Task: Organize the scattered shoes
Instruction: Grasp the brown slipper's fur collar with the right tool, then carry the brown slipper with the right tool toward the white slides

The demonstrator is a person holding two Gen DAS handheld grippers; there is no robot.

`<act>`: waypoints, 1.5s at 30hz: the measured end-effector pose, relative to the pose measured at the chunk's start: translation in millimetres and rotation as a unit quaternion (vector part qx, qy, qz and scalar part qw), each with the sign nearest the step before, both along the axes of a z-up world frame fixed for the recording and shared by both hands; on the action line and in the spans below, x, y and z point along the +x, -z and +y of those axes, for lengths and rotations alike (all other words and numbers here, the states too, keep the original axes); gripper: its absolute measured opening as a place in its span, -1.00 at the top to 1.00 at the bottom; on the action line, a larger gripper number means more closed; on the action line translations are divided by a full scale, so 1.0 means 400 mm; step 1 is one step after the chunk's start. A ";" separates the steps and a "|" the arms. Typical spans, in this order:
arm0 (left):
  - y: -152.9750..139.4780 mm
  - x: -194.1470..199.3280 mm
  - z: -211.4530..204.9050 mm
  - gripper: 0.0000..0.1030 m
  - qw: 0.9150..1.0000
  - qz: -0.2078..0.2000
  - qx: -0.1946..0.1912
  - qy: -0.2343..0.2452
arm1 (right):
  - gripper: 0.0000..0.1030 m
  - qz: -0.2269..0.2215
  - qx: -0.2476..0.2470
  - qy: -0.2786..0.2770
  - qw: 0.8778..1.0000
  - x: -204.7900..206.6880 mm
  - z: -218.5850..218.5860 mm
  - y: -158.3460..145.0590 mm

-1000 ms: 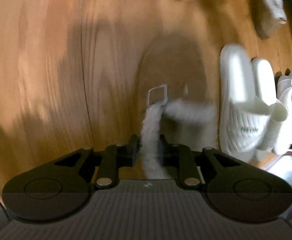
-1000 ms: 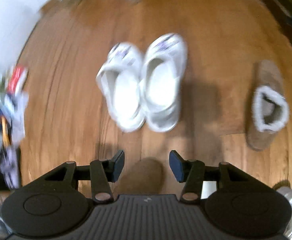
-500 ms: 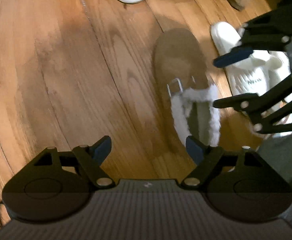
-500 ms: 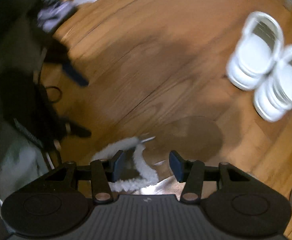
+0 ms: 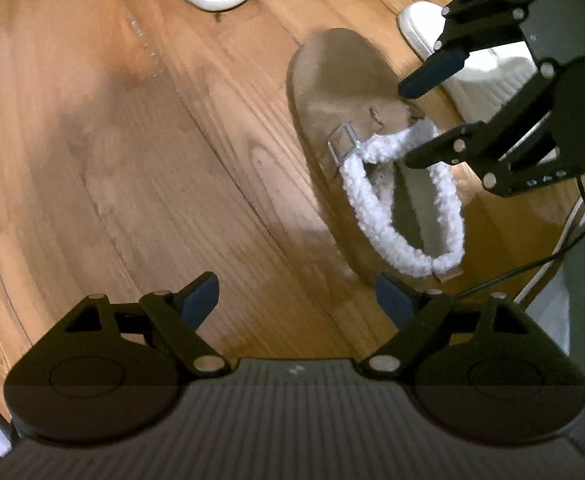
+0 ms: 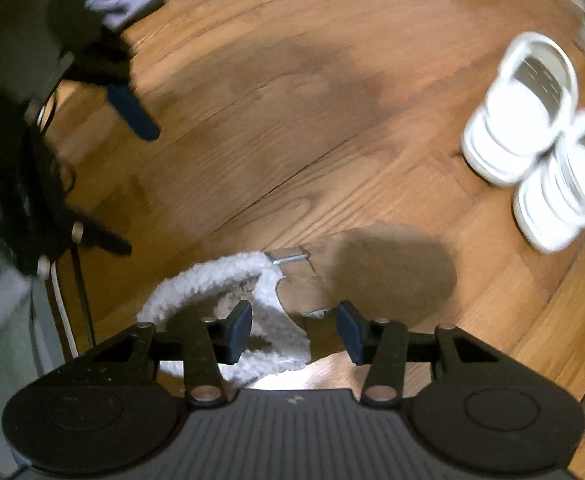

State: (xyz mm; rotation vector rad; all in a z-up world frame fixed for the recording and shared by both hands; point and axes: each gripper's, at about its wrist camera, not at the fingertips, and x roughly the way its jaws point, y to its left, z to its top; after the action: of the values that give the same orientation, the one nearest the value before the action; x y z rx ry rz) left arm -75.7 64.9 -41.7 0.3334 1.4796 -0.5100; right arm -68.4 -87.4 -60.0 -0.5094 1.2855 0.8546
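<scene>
A tan suede clog (image 5: 344, 92) with a white fleece collar (image 5: 376, 216) and a metal buckle (image 5: 342, 145) lies sole-down on the wooden floor (image 5: 132, 160), at about 2 o'clock from the left hand-held gripper (image 5: 297, 300), toe toward 12 o'clock. The left hand-held gripper hangs just short of its heel, jaws spread wide and holding nothing. The right hand-held gripper (image 6: 292, 330), reaching in from 3 o'clock in the left wrist view, is partly open and empty too; its own view shows one finger (image 6: 239, 330) over the clog's mouth and the other outside the wall, straddling the fleece rim without pinching it. The clog looks light, its upper soft and its sole likely stiffer; the fleece-edged side wall near the buckle seems the surest hold, though plush may compress and slip. A pair of white chunky sandals (image 6: 540, 140) stands side by side at 1 o'clock in the right wrist view, and a white slide (image 5: 468, 64) lies just beyond the clog.
</scene>
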 end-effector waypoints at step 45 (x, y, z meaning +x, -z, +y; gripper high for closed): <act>-0.139 0.086 0.073 -0.92 0.989 0.011 -0.001 -0.150 | 0.10 -0.082 -0.103 -0.039 0.991 0.025 0.101 0.115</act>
State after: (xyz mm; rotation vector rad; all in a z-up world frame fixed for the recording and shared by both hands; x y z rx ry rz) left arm -41.3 94.1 13.9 0.0991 1.5173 -0.2737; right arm -58.3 -47.0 -105.9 -0.7827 1.2133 0.7318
